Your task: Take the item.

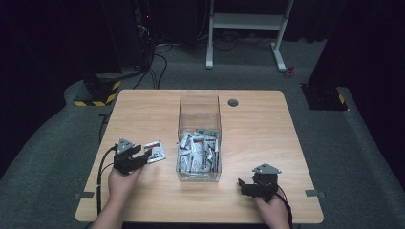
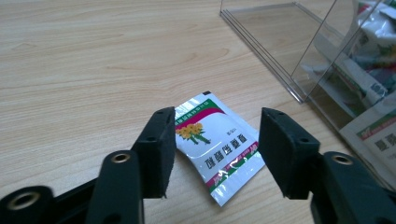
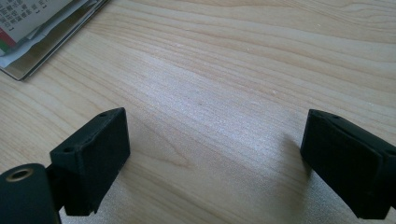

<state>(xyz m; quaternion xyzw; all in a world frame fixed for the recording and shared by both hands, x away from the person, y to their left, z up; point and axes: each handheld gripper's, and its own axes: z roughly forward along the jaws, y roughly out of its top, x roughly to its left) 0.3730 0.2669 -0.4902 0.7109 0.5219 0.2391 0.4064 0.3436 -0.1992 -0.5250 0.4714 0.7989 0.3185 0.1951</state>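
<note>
- The wooden counter (image 1: 258, 124) carries everything here; its top is pale, with a small round grommet (image 1: 232, 102) near the far edge.
- A clear plastic box (image 1: 199, 112) stands upright at the middle of the counter, open at the top, its lower part heaped with many white sachets (image 1: 197, 151).
- The left tool (image 1: 143, 155) sits to the left of the box, held in the person's left hand (image 1: 122, 183), and points toward the box.
- Its jaws stand released, apart from each other; in the left gripper view they frame 1 sachet without pressing on it.
- The right tool (image 1: 242, 185) rests near the front right of the box, well apart from it, held in the right hand (image 1: 273, 210); its jaws gape wide over bare wood.
- The single sachet (image 2: 217, 144) lies flat on the counter just left of the box, outside it, white with a green and red border and a yellow flower print.
</note>
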